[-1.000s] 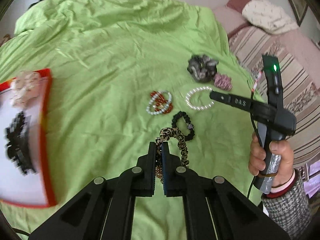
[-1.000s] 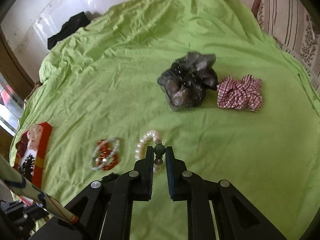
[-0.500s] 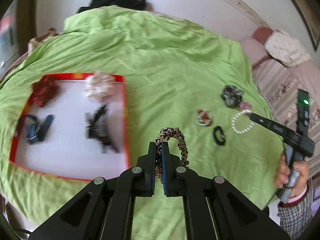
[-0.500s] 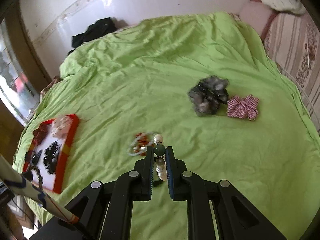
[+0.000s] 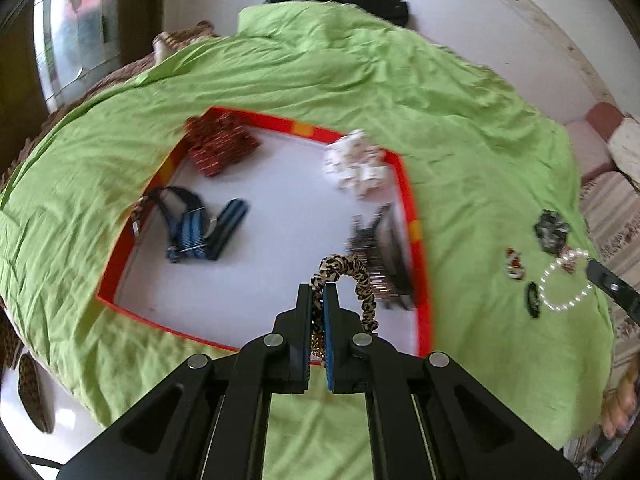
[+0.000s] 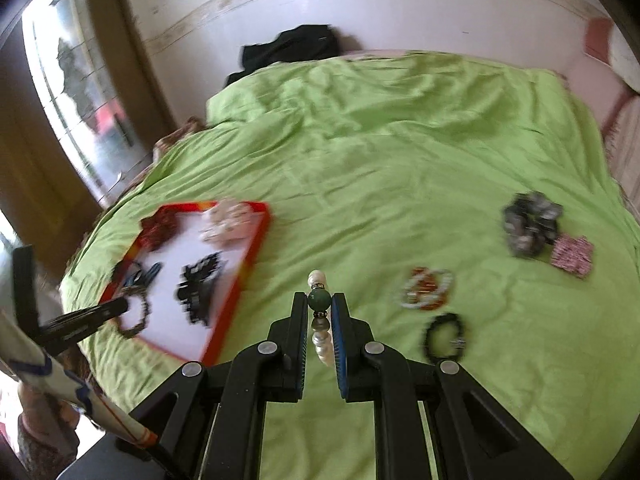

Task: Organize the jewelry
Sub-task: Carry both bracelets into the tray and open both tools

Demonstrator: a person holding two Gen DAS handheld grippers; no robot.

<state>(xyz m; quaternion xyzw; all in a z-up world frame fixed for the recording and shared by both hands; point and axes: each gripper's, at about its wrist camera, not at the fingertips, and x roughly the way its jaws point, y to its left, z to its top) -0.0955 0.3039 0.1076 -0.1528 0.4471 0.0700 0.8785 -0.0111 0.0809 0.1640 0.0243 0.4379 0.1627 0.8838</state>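
My left gripper (image 5: 318, 300) pinches a leopard-print fabric scrunchie (image 5: 352, 280) above the red-rimmed white tray (image 5: 416, 236), near what looks like a blurred black hair claw (image 5: 384, 256). My right gripper (image 6: 320, 312) clamps a pearl bracelet with a green bead (image 6: 319, 300) over the green bedsheet (image 6: 380, 152).

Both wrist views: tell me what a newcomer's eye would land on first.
The bright green bedsheet fills both views, with a red-rimmed white tray of hair accessories lying on it. The left gripper holds a leopard-print scrunchie over the tray's near edge. The right gripper clamps a pearl bracelet by its green bead.
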